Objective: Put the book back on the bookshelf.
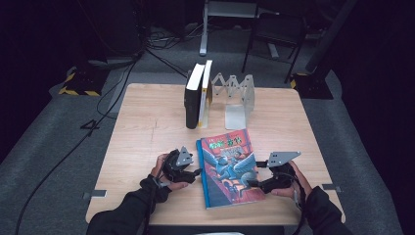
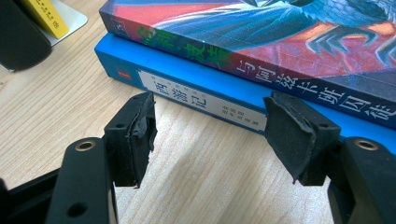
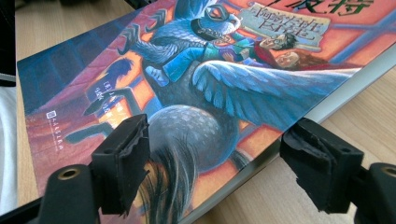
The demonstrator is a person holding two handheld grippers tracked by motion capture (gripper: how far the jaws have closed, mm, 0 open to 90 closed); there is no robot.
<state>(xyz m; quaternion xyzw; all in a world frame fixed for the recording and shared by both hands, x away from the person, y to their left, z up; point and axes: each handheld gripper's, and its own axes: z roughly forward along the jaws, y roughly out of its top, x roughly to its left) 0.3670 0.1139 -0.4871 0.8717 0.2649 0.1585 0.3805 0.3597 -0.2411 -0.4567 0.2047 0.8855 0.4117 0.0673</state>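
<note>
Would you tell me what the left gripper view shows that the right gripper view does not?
The left gripper view shows the blue book lying under the illustrated book, both spines with printed lettering, and a yellow book standing at the far corner. The right gripper view shows the illustrated book's front cover with its winged creature and the page edge. Both show that top book, the wooden table, and open black jaws.

Picture book (image 1: 229,164) atop another book (image 2: 196,84)
</note>
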